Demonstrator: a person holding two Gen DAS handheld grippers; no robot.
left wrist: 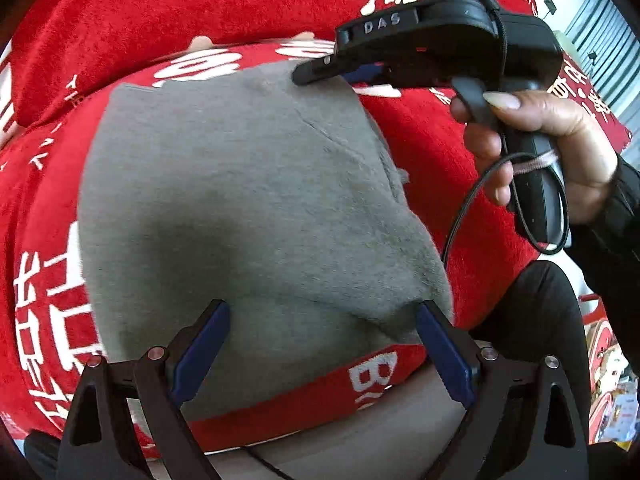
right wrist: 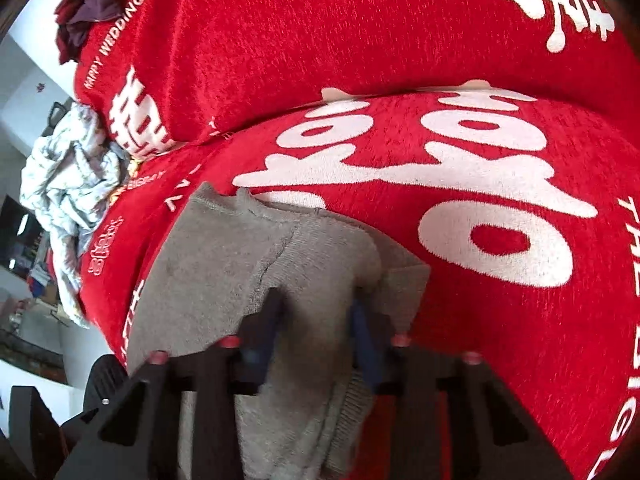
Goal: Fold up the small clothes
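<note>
Left wrist: one grey garment, two grippers.

Right gripper fingers blurred; grip unclear.

Sweater spread on a cushion.
It lies under both grippers: the left gripper at its near edge, the right gripper at its far edge.
</note>
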